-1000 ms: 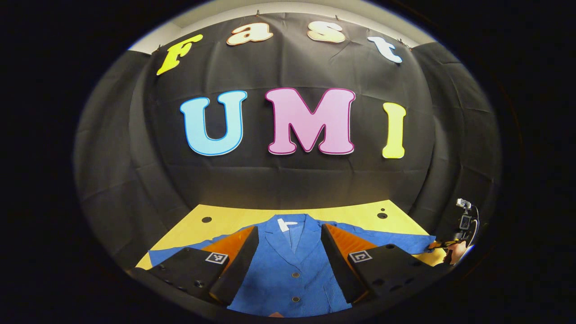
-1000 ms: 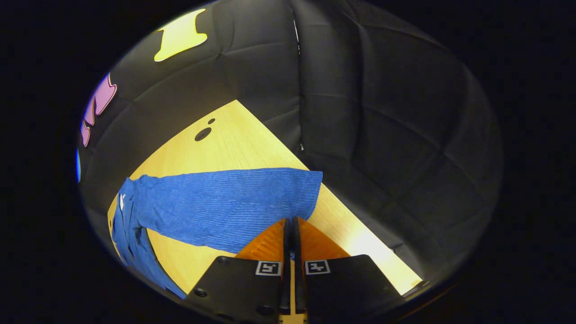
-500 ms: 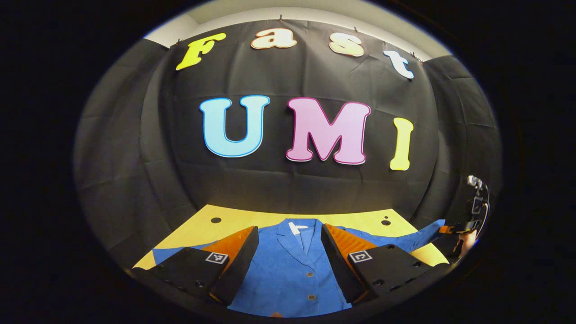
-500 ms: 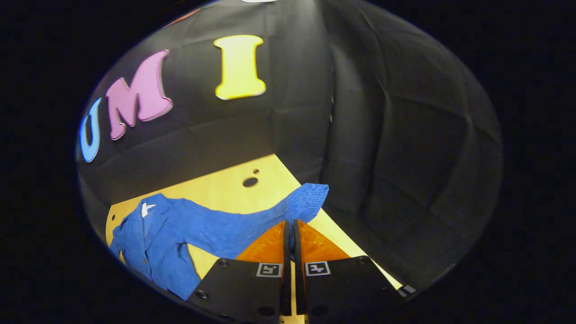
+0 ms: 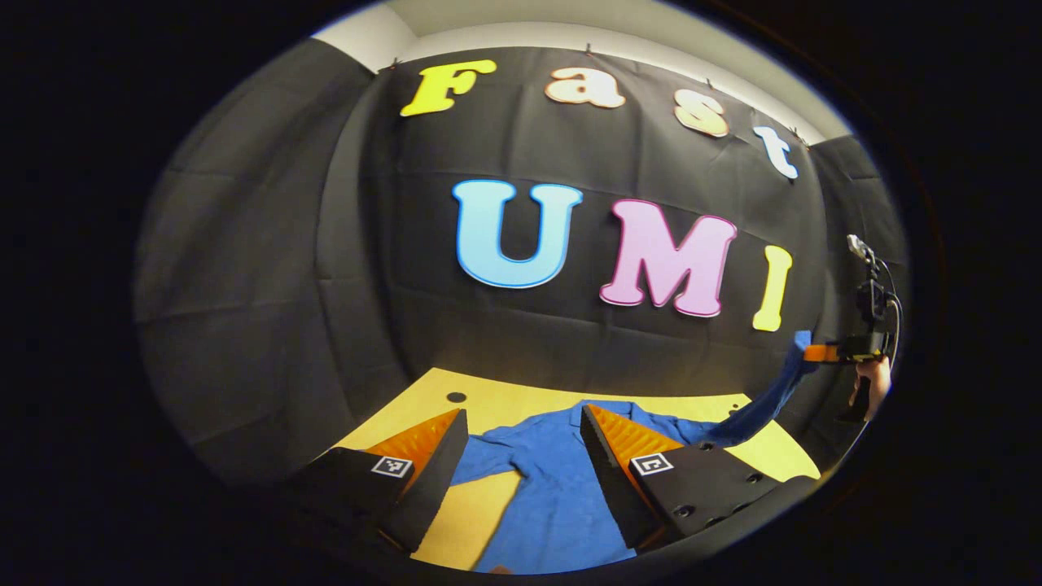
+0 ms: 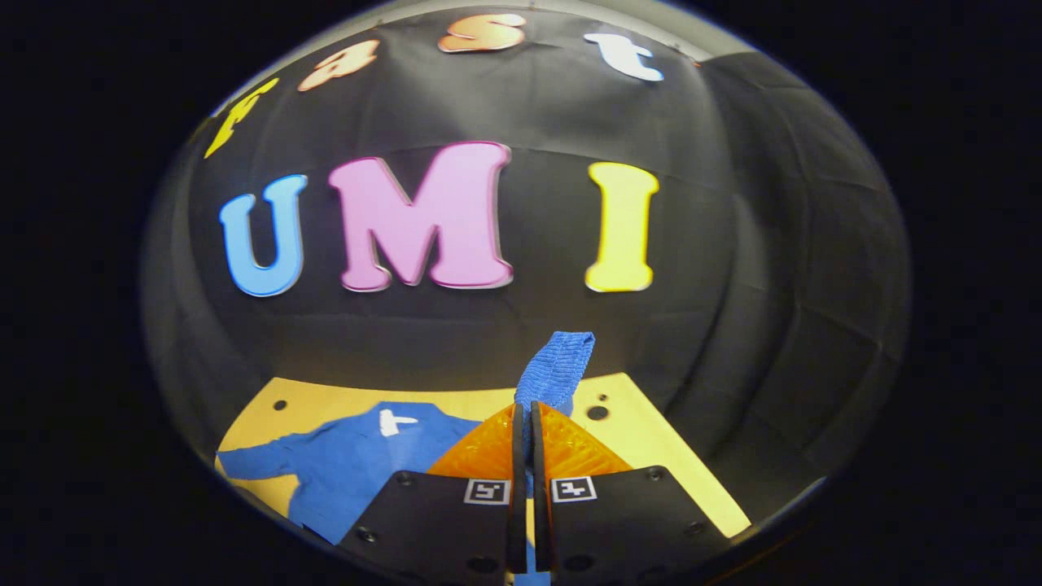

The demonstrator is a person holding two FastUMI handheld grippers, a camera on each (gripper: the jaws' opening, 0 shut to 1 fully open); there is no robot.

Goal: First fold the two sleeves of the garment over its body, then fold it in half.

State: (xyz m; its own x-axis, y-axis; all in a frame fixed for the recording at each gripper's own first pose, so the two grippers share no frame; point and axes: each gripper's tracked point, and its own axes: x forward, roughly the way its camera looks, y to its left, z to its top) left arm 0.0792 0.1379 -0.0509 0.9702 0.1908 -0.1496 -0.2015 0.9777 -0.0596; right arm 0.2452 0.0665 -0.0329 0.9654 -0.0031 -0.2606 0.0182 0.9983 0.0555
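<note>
A blue buttoned garment (image 5: 553, 496) lies front up on the yellow table (image 5: 480, 509); its white neck tag (image 6: 396, 422) shows near the collar. My left gripper (image 5: 521, 423) hovers open above the garment's left side, fingers apart with nothing between them. One sleeve (image 5: 761, 403) rises off the table toward the far right, where my right gripper (image 5: 814, 353) and a hand (image 5: 871, 387) hold its cuff. In the right gripper view my right gripper (image 6: 525, 415) is shut on that sleeve cuff (image 6: 558, 366), which sticks up past the fingertips. The other sleeve (image 6: 252, 457) lies flat at the left.
The table (image 6: 651, 443) has small round holes (image 6: 597, 413) near its back corners and another hole (image 5: 457, 397) at the far left. Black cloth walls close off the back and sides right behind the table edge.
My right gripper has lifted the sleeve cuff off the table and swung it up and toward the garment's body. My left gripper has turned and shifted left over the garment.
</note>
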